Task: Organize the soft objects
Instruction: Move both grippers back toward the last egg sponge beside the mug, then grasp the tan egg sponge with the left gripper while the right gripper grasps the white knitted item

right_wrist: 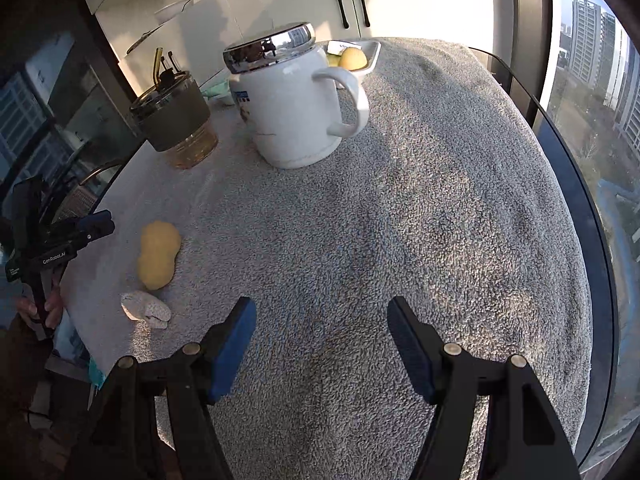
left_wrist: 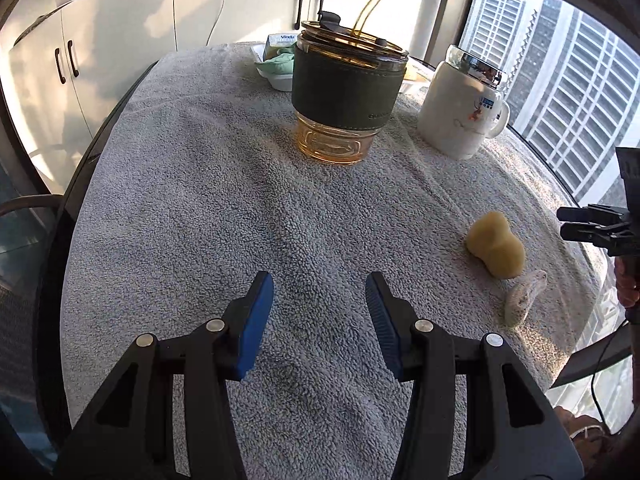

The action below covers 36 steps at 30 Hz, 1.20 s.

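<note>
**Both grippers empty above the towel; soft items loose and in trays**

Surface: round dark-rimmed table [right_wrist: 576, 168] covered by a grey terry towel [left_wrist: 200, 200].

Left gripper [left_wrist: 320, 312]: blue-padded jaws stand moderately apart, nothing between them, only bare towel beneath. It is angled down at the cloth.

Right gripper [right_wrist: 322, 332]: blue-padded jaws stand somewhat wider apart, also empty, over bare towel. A hand [right_wrist: 44, 308] grips the left tool's handle, seen at the left edge of the right wrist view.

Task items:
- Yellow peanut-shaped sponge [left_wrist: 496, 248] lies on the towel, between the two grippers, touched by neither.
- Small white speckled mesh pouch [left_wrist: 520, 300] lies just beside the sponge, on its near side; whether the two touch I cannot tell.
- Pale green soft item [left_wrist: 276, 62] sits in a white tray [left_wrist: 280, 80] at the far side of the table, behind the tumbler.
- Round yellow soft item [right_wrist: 352, 59] sits in a second white tray [right_wrist: 374, 54] behind the mug.

Other objects: amber glass tumbler with dark green sleeve, lid and yellow straw [left_wrist: 346, 92], upright mid-table; white ceramic mug with chrome lid [right_wrist: 296, 108] upright beside it, apart from it. White cabinets with black handles [left_wrist: 100, 60] behind the table; window with high-rise buildings [left_wrist: 560, 80] to one side.
</note>
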Available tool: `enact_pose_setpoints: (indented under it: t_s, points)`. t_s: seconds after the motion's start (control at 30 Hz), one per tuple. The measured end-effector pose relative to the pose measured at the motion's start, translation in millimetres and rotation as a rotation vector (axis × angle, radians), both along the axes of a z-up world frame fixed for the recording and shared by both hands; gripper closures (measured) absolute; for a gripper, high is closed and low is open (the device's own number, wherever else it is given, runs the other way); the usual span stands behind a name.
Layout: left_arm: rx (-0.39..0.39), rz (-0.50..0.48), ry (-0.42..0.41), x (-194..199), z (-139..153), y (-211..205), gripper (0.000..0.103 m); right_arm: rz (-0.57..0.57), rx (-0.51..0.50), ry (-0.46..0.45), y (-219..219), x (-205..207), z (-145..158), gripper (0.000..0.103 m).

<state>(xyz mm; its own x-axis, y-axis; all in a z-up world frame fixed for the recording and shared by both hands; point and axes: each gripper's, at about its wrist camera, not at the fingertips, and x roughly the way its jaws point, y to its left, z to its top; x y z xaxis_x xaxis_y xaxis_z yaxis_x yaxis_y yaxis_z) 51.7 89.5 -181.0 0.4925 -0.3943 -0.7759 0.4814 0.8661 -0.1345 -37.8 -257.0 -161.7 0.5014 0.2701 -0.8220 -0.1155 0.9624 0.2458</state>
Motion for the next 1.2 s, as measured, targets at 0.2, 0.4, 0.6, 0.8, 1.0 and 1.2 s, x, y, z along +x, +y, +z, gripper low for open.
enact_pose_setpoints:
  t_s: [0.2,0.4,0.6,0.8,1.0,1.2]
  points:
    - [-0.069,-0.073,0.047,-19.5,3.4,-34.2,0.057,0.069,0.073,-0.01,37.5,-23.7,-1.3,0.032]
    - [-0.096,-0.172,0.082,-36.4,3.8,-73.7,0.057,0.136,0.081,-0.038,72.8,-38.6,-8.1,0.032]
    - [-0.12,-0.208,0.131,-31.9,2.8,-107.5,0.057,0.147,0.115,-0.05,85.2,-38.1,-12.2,0.027]
    - [-0.081,-0.189,0.115,-21.5,2.0,-128.3,0.057,0.17,0.081,-0.062,97.2,-35.0,-12.2,0.027]
    - [-0.004,-0.145,0.105,-8.0,0.5,-137.8,0.041,0.183,0.06,-0.09,111.4,-29.2,-10.4,0.027]
    - [-0.045,-0.089,0.161,2.5,-4.4,-122.3,0.062,0.201,0.009,-0.119,132.0,-14.8,-15.2,0.027]
